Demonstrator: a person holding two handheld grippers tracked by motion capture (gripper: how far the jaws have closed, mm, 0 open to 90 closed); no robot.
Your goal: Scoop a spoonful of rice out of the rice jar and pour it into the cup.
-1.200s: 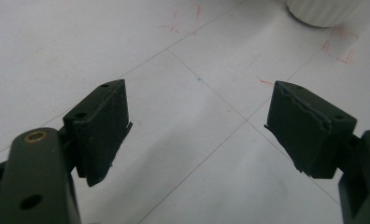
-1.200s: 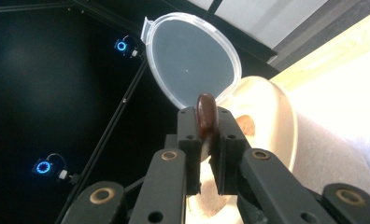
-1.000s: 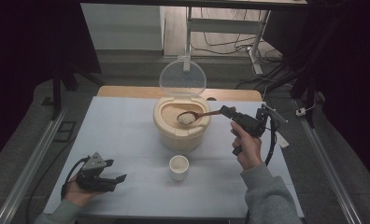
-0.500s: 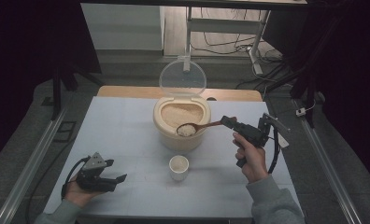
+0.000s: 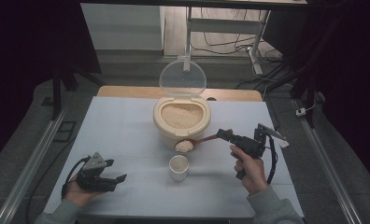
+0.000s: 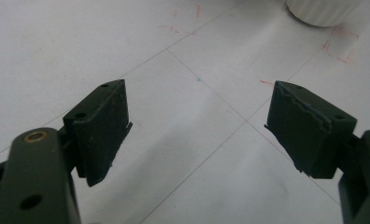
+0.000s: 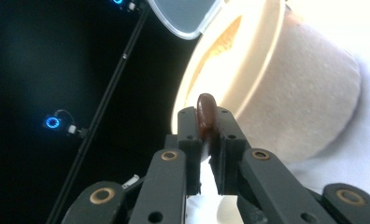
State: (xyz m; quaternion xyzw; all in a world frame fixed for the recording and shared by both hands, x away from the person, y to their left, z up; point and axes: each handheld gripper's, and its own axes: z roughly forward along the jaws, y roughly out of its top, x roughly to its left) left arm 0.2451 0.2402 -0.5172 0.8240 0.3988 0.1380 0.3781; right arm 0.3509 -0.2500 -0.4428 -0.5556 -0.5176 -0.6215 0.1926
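on a pale grey bench (image 5: 127, 121) in a dim room with dark surroundings, cables on the floor behind, stands a cream rice bin (image 5: 181, 122) with its clear lid (image 5: 182, 77) raised. the right claw (image 5: 225, 135) is clamped shut on the handle of a brown spoon (image 5: 199, 141), whose bowl, heaped with rice, hangs in front of the bin, just above a small white cup (image 5: 178, 167). the left claw (image 5: 120, 178) rests low at the bench's near left, jaws wide apart, holding nothing, over faint red marks and thin lines
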